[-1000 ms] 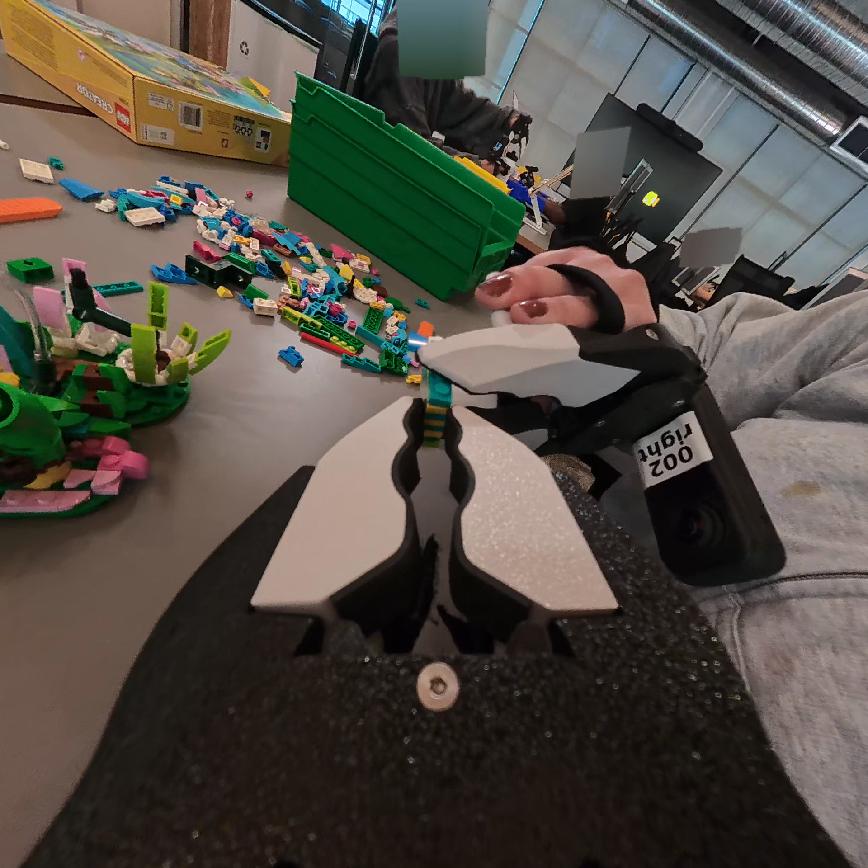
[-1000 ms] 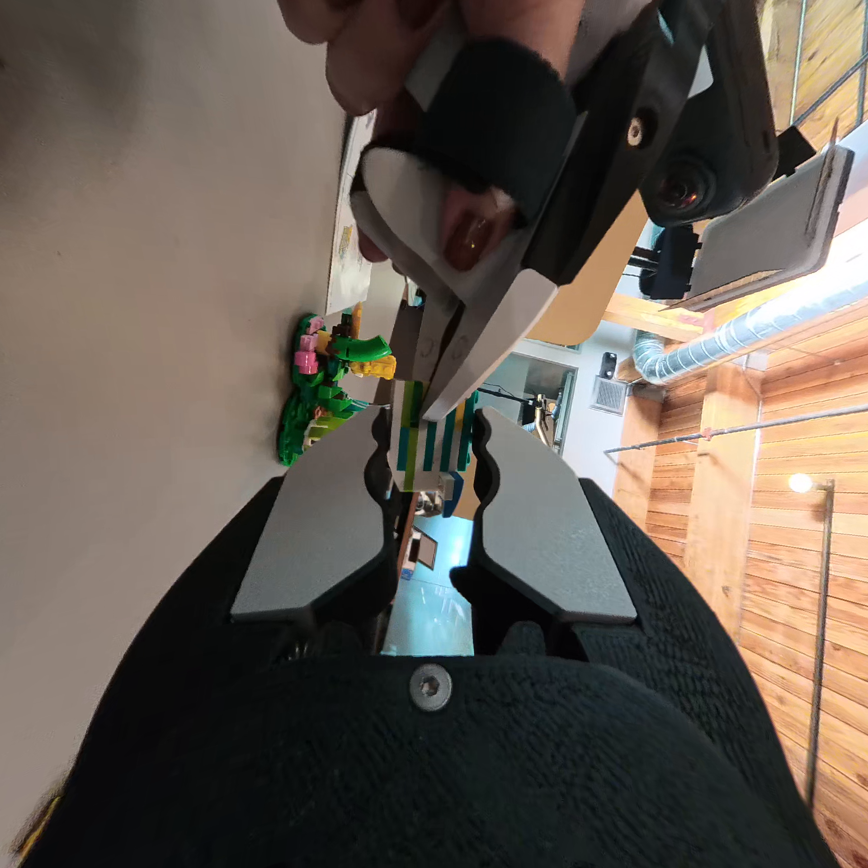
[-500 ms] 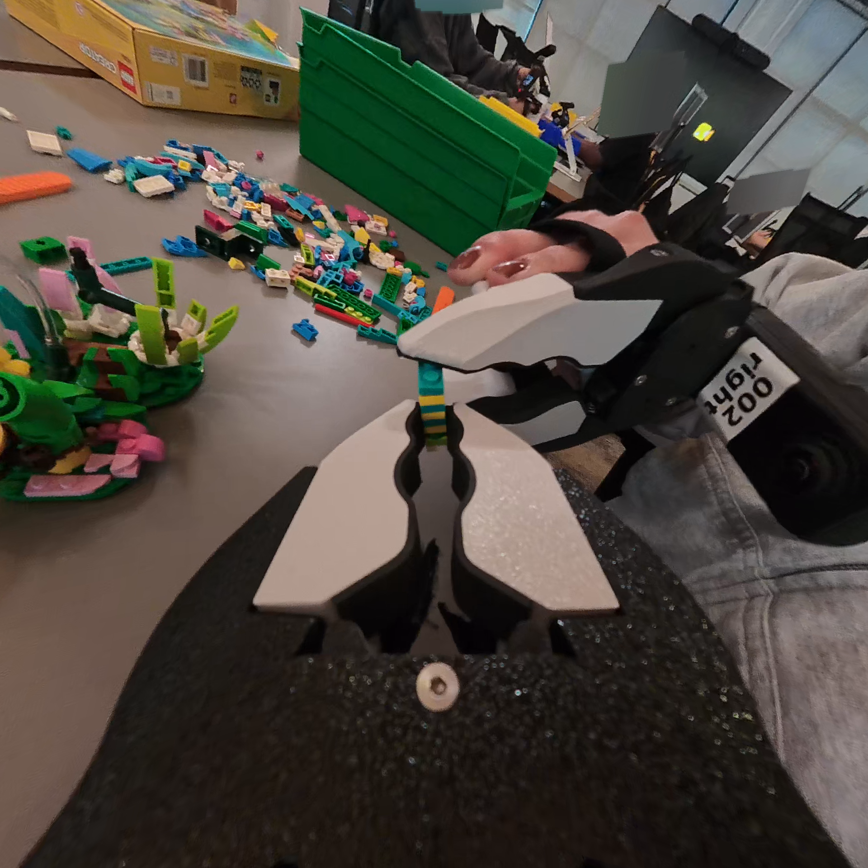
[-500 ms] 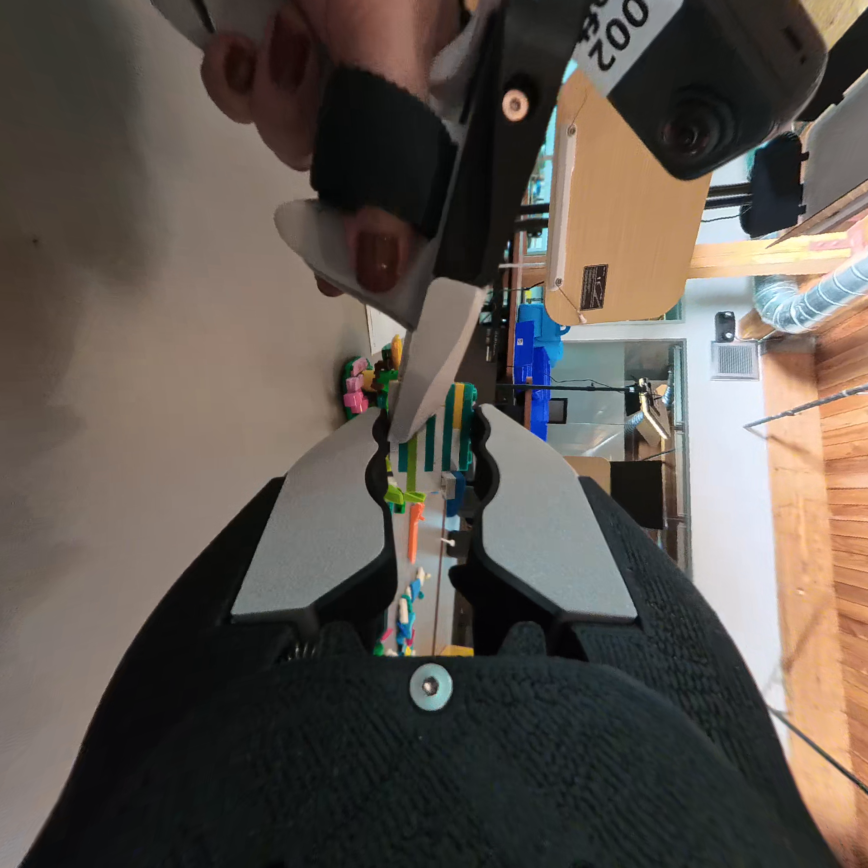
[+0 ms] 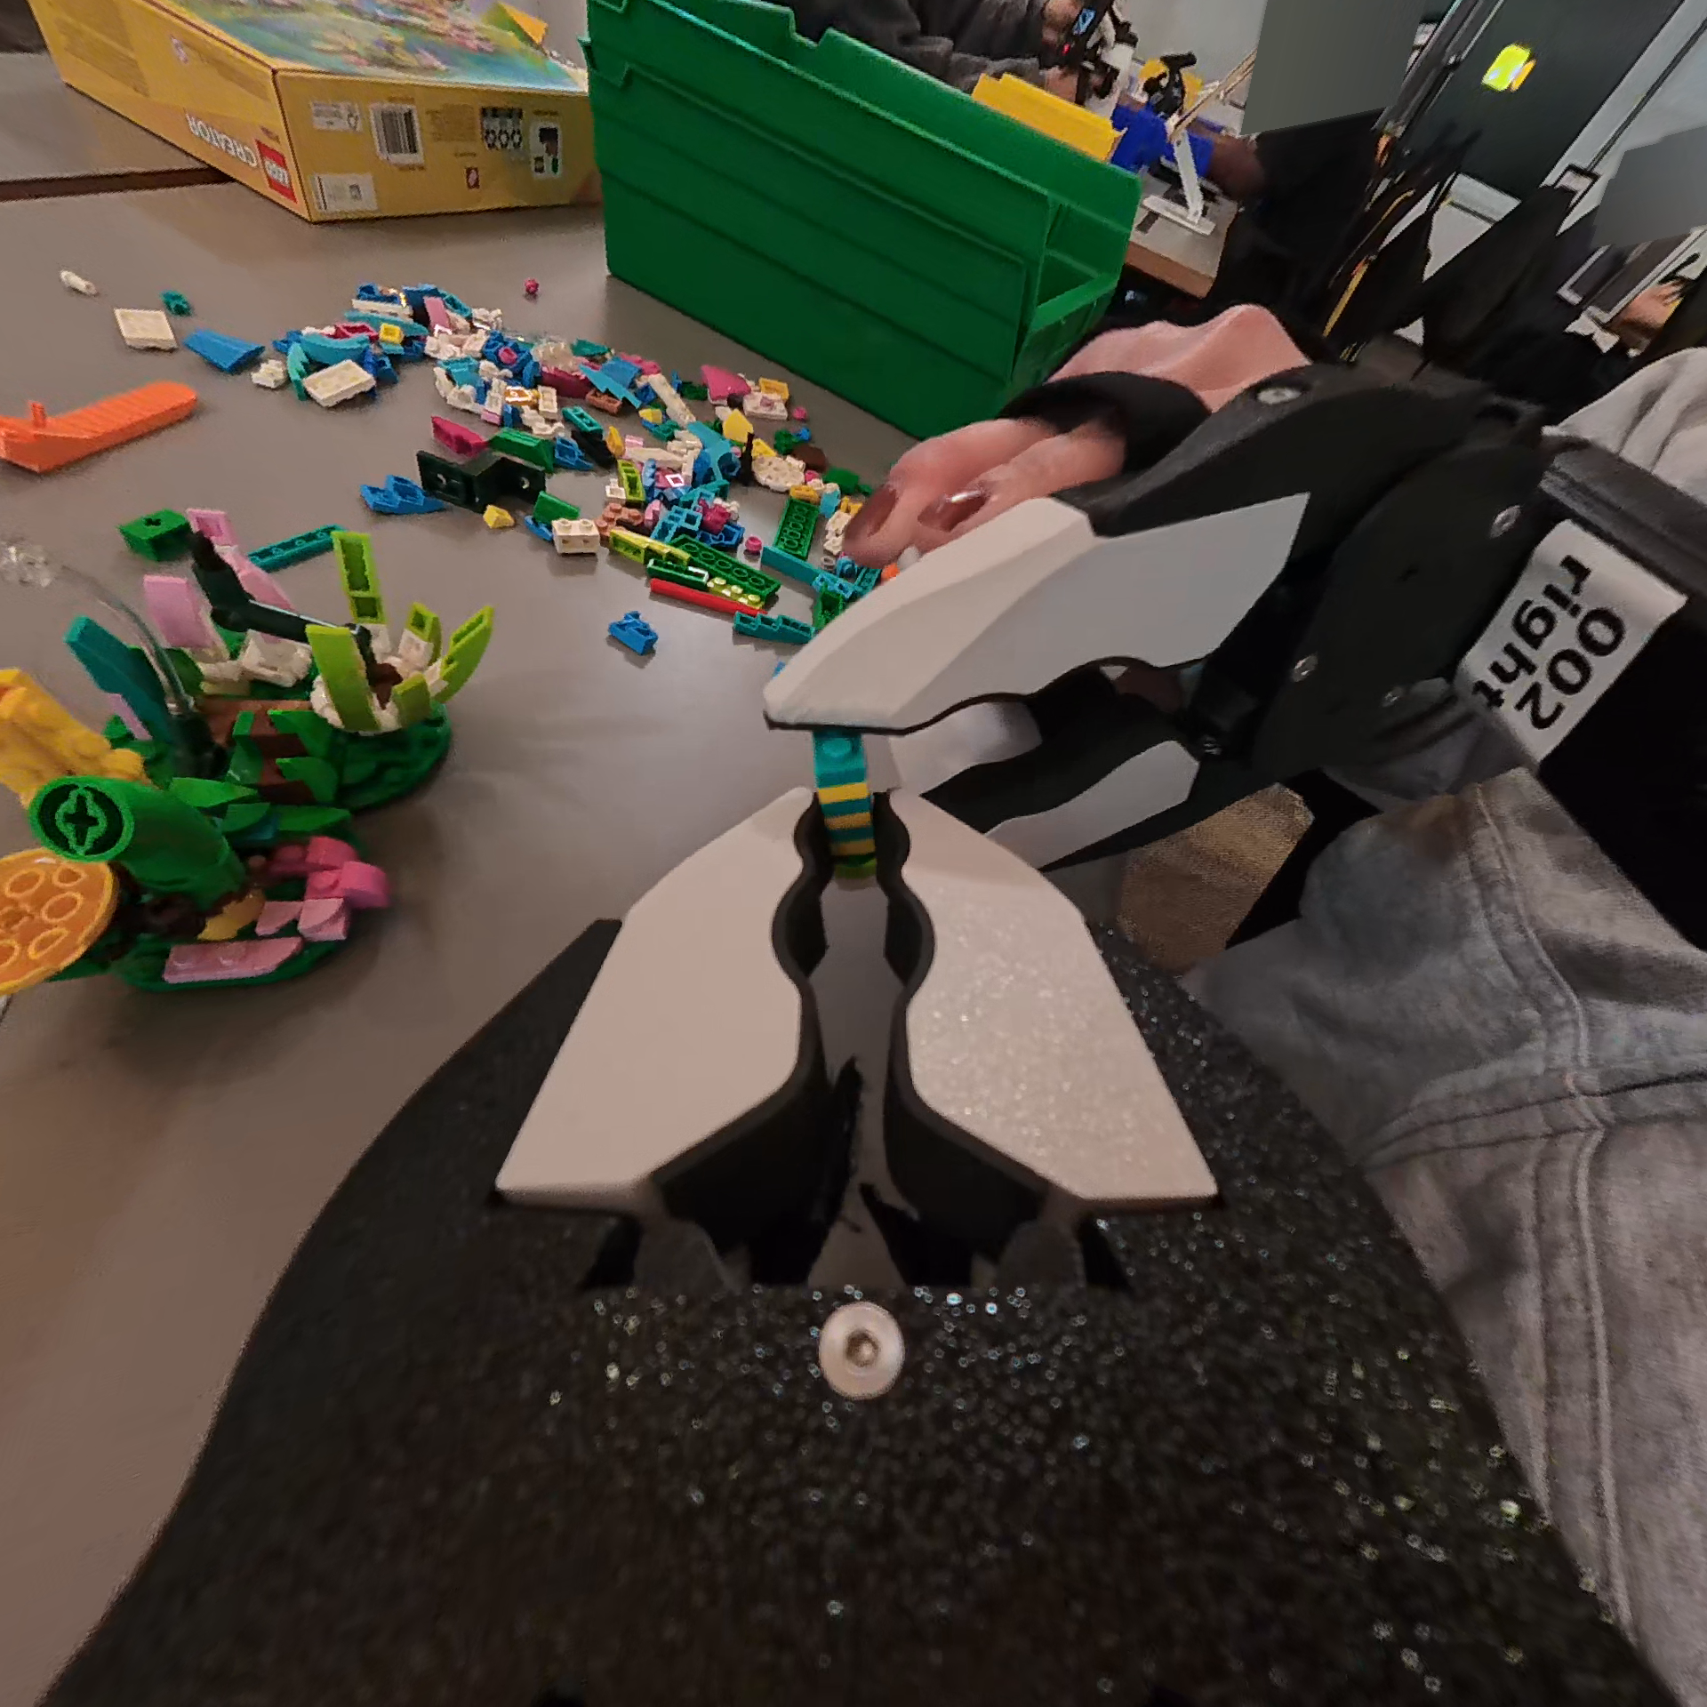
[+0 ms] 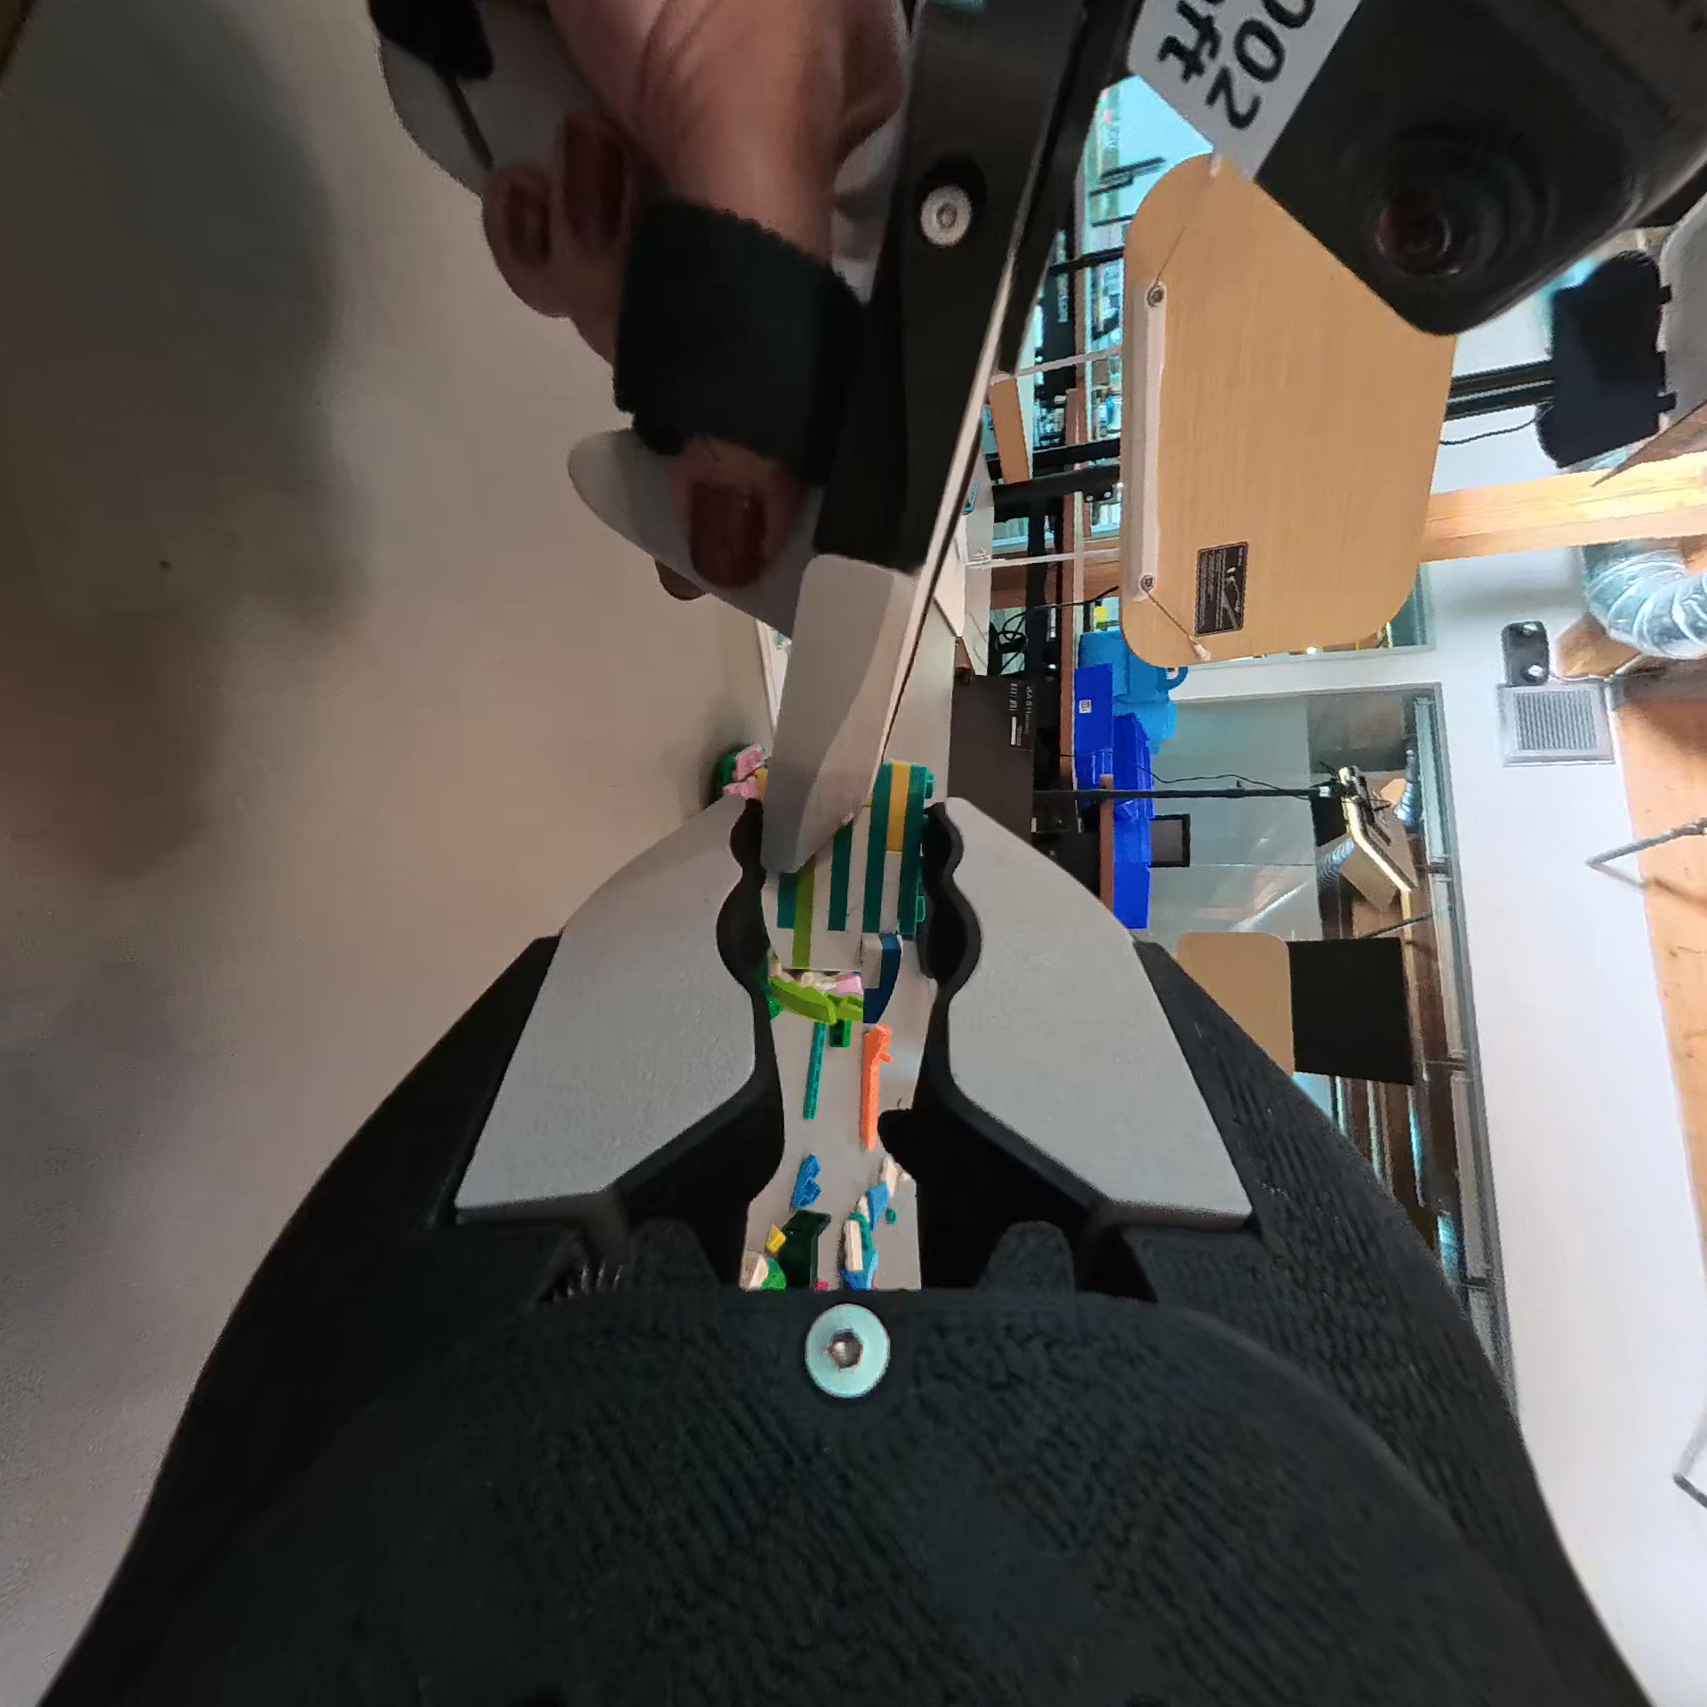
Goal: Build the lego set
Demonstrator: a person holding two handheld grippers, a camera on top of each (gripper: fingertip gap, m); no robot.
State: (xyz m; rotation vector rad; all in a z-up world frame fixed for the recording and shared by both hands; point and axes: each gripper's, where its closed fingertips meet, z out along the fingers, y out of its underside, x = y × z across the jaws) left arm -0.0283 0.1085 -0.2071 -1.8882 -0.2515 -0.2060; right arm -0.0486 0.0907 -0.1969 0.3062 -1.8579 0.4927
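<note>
A small stack of bricks striped teal, yellow, white and lime (image 5: 842,804) is held above the grey table (image 5: 573,739) by both grippers at once. My left gripper (image 5: 845,817) is shut on its thin sides. My right gripper (image 5: 850,750) comes in from the right and clamps the stack from top and bottom. In the right wrist view the stack (image 6: 873,877) sits between my right gripper's (image 6: 845,873) pads, which press on its wide faces. The left gripper's finger (image 6: 831,739) covers the stack's upper left corner there.
A pile of loose coloured bricks (image 5: 600,462) lies beyond the grippers. A built flower model (image 5: 185,785) stands at the left. A green bin (image 5: 831,212) and a yellow box (image 5: 323,102) stand at the back. An orange brick tool (image 5: 92,425) lies far left. Both grippers' tips are close together, under 4 cm apart.
Both grippers have swung and tilted together with the striped stack between them; the table shows from higher up. Both grasps hold unchanged.
</note>
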